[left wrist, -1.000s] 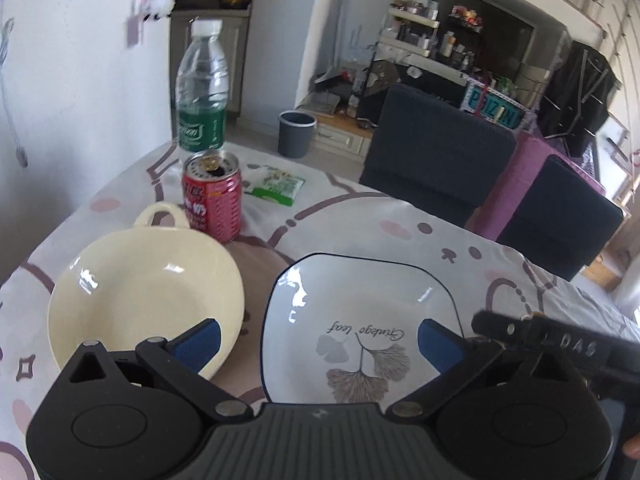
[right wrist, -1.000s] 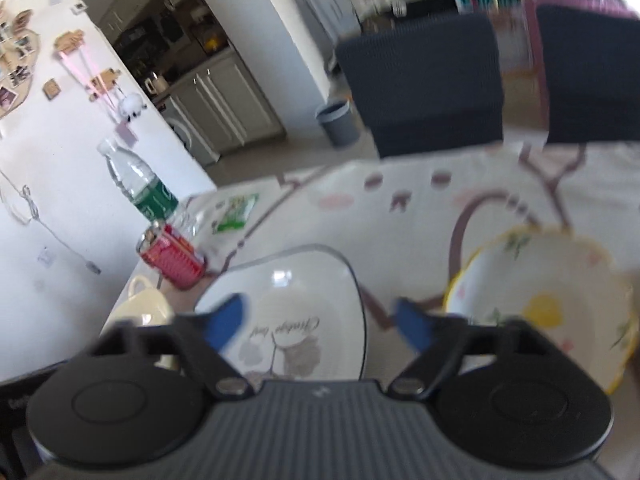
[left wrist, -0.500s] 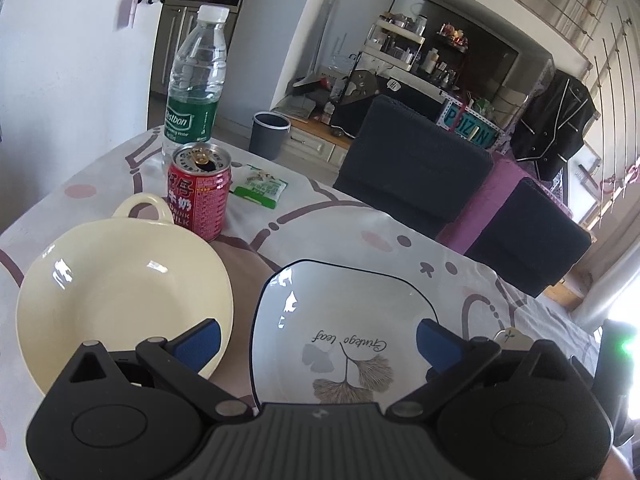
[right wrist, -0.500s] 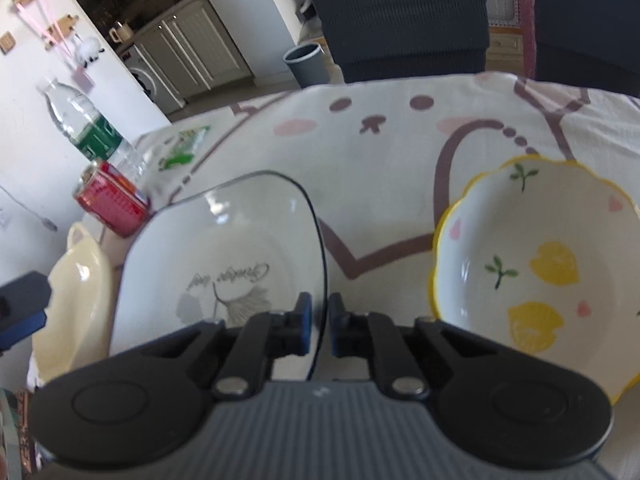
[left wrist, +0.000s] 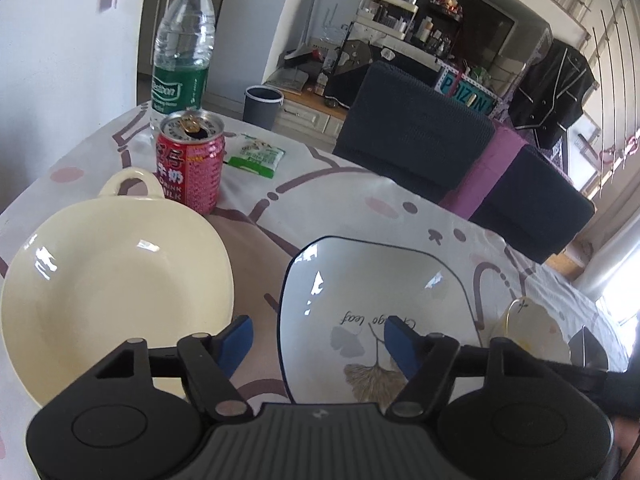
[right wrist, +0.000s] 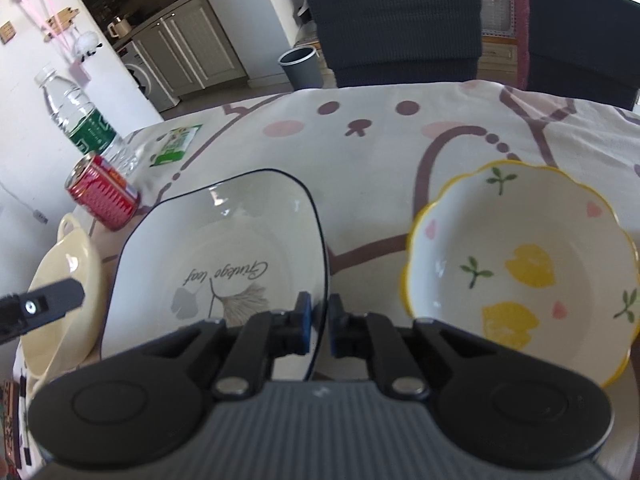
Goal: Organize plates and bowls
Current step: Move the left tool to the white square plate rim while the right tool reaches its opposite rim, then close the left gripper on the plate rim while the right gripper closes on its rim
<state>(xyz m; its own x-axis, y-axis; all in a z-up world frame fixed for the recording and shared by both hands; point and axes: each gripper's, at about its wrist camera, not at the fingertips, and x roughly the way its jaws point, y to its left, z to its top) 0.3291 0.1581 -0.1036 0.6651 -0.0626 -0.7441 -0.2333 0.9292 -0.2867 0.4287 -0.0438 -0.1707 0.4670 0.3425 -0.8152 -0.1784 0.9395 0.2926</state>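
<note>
A square white plate [left wrist: 376, 280] with a dark rim and a leaf print lies on the tablecloth. My left gripper [left wrist: 318, 340] hangs over the plate's near left rim. Its jaws are closing, with the rim between the blue pads [left wrist: 240, 336] but untouched. My right gripper [right wrist: 319, 318] is shut on the plate [right wrist: 224, 248] at its near right rim. A cream bowl [left wrist: 116, 280] with a loop handle sits left of the plate. A scalloped yellow-rimmed bowl [right wrist: 520, 272] with a flower print sits to the right. The left gripper's fingertip [right wrist: 44, 304] shows above the cream bowl [right wrist: 64, 280].
A red drink can [left wrist: 190, 168], a water bottle [left wrist: 182, 52] and a green packet [left wrist: 256, 156] stand behind the cream bowl. Two dark chairs [left wrist: 416, 132] line the table's far edge, with a grey bin [left wrist: 262, 104] on the floor beyond.
My right gripper came down and shut on the plate's right rim. My left gripper sank toward the plate's left rim and its jaws narrowed.
</note>
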